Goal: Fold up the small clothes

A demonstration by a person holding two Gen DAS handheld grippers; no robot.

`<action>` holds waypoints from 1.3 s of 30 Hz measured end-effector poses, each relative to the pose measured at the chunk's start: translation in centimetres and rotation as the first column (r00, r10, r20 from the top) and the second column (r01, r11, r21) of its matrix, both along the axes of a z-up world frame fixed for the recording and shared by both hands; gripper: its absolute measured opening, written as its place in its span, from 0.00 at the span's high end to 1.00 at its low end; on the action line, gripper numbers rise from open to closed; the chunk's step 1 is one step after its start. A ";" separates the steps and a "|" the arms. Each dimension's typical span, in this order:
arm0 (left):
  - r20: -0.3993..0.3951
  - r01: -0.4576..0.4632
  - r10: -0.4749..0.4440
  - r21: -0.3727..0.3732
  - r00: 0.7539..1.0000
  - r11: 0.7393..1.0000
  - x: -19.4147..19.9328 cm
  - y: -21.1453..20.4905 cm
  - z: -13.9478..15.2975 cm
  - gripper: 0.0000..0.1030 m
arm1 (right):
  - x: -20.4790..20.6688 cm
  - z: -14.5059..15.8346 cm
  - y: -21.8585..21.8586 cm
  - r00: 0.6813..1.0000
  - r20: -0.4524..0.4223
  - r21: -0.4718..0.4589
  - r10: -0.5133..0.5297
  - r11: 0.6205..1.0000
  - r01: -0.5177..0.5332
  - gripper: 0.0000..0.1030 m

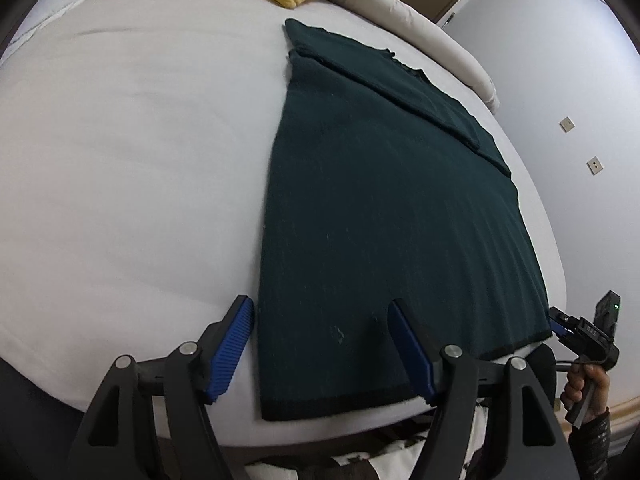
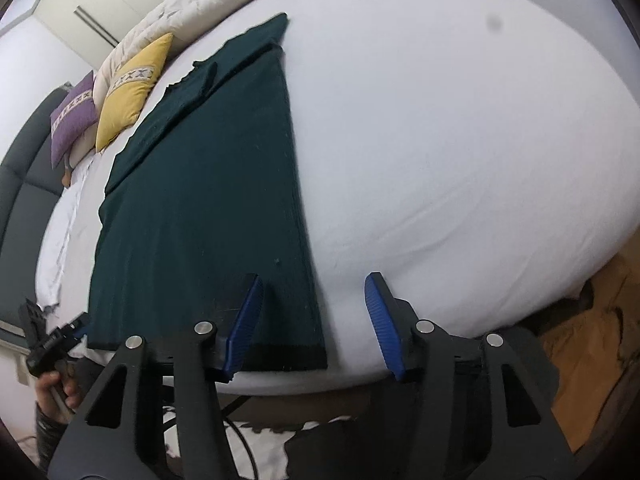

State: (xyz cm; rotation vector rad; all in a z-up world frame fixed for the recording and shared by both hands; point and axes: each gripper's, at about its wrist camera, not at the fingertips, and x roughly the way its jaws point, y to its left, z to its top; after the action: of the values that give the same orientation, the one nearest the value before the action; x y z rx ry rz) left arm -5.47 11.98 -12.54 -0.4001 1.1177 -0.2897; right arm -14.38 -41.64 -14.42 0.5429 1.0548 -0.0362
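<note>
1. Left tool stands with its blue pads wide apart over the near left corner of the dark green garment; one pad sits off the cloth over the bed sheet, the other above the hem, and nothing is pinched.
2. That garment lies flat on the bed, lengthwise away from the person, its dark hem band at the near edge of the mattress.
3. Both sides appear already turned in: the body is a narrow strip with straight long edges, and a folded sleeve lies across the far part.
4. Right tool is also parted, somewhat less widely, straddling the near right corner; its left pad is over the hem, its right pad over bare sheet, holding nothing.
5. At the far side of the bed lie a yellow cushion, a purple one and a bunched quilt.
6. My reading: the lengthwise folds are done. What is left is to take both hem corners and carry them up toward the collar, perhaps twice, for a compact bundle.
</note>
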 end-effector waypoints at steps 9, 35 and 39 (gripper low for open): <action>-0.033 -0.013 0.014 0.040 0.999 0.999 0.1 0.8 -0.2 0.62 | -0.2 -0.7 1.3 0.997 -0.046 -0.016 0.067 0.998 -0.068 0.77; -0.013 -0.088 0.087 -0.191 0.996 0.978 -2.6 3.5 1.4 0.95 | -2.6 2.9 -2.8 0.997 0.070 0.238 -0.037 0.971 0.019 0.95; 0.028 -0.084 0.092 -0.229 0.995 0.970 -2.0 3.8 2.9 0.95 | -2.2 3.7 -3.6 0.990 0.122 0.298 -0.067 0.954 0.028 0.95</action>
State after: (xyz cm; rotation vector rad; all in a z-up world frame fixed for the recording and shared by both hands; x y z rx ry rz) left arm -7.46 15.76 -9.60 -0.6440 1.0293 -0.3475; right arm -16.53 -45.22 -10.67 0.8312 0.9235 0.1154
